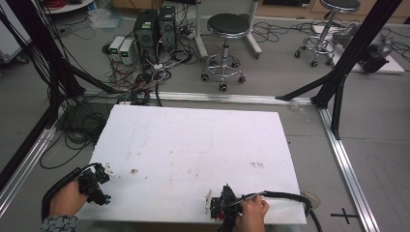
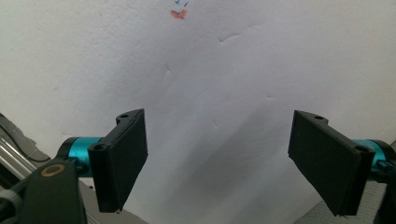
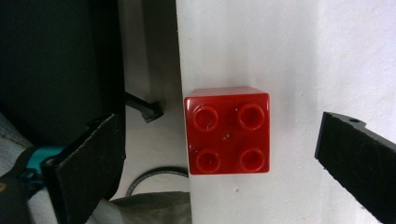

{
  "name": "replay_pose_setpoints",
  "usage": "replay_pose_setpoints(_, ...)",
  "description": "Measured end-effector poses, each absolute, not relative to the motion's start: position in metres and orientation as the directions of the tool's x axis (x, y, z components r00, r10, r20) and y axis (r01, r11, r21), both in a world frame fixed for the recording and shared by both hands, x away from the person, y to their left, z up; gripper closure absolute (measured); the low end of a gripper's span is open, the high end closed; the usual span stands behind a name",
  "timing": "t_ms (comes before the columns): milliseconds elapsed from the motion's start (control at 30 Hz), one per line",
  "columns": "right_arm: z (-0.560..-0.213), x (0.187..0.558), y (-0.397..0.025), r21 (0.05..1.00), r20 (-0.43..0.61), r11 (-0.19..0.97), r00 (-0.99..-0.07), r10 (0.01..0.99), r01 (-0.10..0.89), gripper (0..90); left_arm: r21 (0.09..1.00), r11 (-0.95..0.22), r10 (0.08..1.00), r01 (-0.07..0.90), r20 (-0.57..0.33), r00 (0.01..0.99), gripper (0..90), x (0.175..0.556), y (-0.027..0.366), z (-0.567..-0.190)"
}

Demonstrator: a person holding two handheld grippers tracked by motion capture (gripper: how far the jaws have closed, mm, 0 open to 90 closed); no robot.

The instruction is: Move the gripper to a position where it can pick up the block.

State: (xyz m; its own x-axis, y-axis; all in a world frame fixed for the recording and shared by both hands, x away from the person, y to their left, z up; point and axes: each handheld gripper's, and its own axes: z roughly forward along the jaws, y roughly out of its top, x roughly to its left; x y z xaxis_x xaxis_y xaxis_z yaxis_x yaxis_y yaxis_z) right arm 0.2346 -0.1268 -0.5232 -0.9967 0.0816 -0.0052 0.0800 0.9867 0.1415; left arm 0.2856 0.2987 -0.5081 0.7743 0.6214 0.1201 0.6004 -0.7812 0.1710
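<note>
Red brick [image 3: 227, 130] w/ 4 studs, white table [image 1: 193, 145], black tongs [image 3: 219, 163].

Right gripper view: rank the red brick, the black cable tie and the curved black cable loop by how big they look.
1. Red brick, largest by far.
2. Curved black cable loop, though partly hidden and below the table edge, so unsure.
3. Black cable tie, smallest.

Black hand-held gripper bodies: left hand-held gripper [image 1: 98, 183], right hand-held gripper [image 1: 222, 202]. Flat black rectangular jaws with small screw holes, on teal cylindrical mounts. Black cables [image 1: 285, 195] trailing from each. Grey-patterned sleeve [image 1: 58, 224] on the left forearm.
</note>
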Motion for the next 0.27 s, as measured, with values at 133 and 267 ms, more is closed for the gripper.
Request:
replay_pose_setpoints(133, -0.523, 0.2353, -0.1265, 0.138, -0.009, 0.987, -0.996, 0.084, 0.082, 0.8, 0.17, -0.782, 0.621, 0.6, 0.12, 0.775, 20.1, 0.2856, 0.2984, -0.5077)
replay_pose_setpoints(267, -0.5218, 0.2356, -0.1264, 0.136, -0.009, 0.987, -0.996, 0.087, 0.085, 0.8, 0.173, -0.782, 0.62, 0.598, 0.121, 0.775, 20.1, 0.2856, 0.298, -0.5074)
